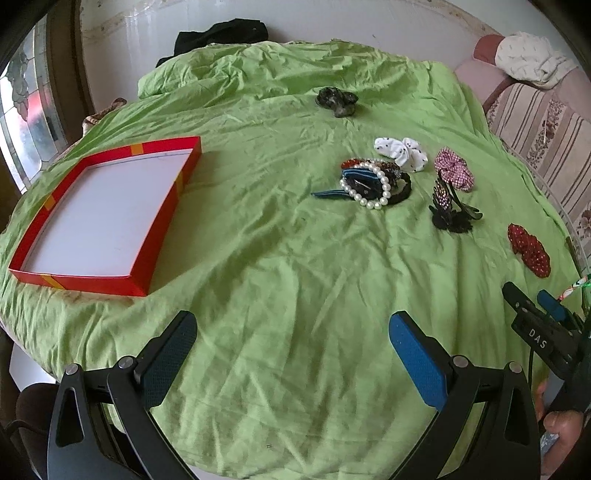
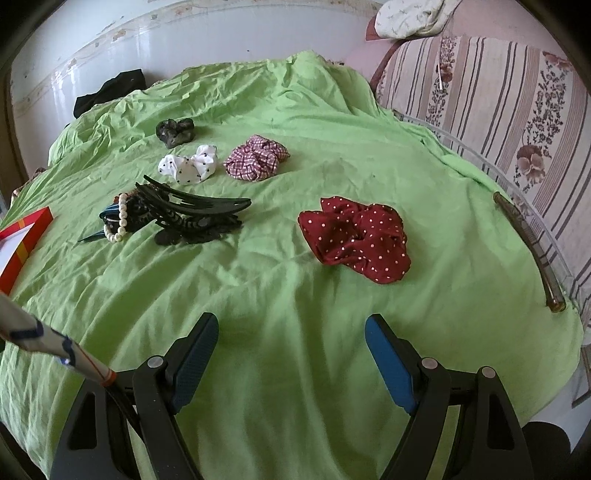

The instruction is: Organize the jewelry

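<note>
A red box (image 1: 155, 236) with a white inside lies open at the left, its corner in the right wrist view (image 2: 27, 236). A pearl bracelet (image 1: 369, 201) (image 2: 122, 218) lies on dark hair pieces mid-table. A black claw clip (image 1: 448, 210) (image 2: 195, 210) sits beside it. Scrunchies lie around: red dotted (image 1: 530, 249) (image 2: 360, 238), pink checked (image 1: 452, 168) (image 2: 255, 157), white dotted (image 1: 400, 151) (image 2: 188, 164), dark (image 1: 338, 99) (image 2: 175, 131). My left gripper (image 1: 293, 328) is open and empty over bare cloth. My right gripper (image 2: 291, 330) (image 1: 532, 299) is open and empty, short of the red scrunchie.
A green cloth (image 1: 280, 258) covers the round table (image 2: 554, 229). A striped floral sofa (image 2: 498, 110) stands at the right with a white garment (image 2: 410, 14). A brown rod (image 2: 532, 254) lies at the right edge. Black fabric (image 1: 221, 35) lies at the back.
</note>
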{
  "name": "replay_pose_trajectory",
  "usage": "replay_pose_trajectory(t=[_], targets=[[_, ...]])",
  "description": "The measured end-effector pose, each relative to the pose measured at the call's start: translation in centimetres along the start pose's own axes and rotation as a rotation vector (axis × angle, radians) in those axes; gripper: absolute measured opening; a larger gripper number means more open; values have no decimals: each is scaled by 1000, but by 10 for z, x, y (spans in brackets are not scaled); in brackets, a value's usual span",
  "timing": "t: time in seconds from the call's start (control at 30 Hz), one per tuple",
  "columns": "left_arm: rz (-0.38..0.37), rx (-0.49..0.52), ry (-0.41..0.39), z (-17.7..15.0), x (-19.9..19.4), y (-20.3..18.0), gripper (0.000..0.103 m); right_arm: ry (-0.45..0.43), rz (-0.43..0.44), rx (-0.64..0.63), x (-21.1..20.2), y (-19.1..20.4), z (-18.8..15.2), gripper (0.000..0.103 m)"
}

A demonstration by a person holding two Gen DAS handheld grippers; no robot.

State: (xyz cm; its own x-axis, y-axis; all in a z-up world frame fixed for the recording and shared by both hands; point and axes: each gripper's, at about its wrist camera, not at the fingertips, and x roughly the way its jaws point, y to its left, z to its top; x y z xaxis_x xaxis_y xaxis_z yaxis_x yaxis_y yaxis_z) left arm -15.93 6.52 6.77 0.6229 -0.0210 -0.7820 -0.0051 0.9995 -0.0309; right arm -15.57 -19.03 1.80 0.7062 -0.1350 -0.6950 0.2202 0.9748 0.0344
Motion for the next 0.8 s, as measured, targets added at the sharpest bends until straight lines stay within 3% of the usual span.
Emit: replay_pose_trajectory(t=[0.3, 0.57, 0.8], targets=[[-38, 11, 33, 0, 8, -5, 101, 5, 9, 7, 1, 0, 1, 85], [-98, 2, 77, 11, 11, 2, 59, 7, 42, -4, 0, 4, 4, 85], [-150, -16, 62, 47, 9, 12, 58, -22, 134, -75, -9, 16, 37, 85]])
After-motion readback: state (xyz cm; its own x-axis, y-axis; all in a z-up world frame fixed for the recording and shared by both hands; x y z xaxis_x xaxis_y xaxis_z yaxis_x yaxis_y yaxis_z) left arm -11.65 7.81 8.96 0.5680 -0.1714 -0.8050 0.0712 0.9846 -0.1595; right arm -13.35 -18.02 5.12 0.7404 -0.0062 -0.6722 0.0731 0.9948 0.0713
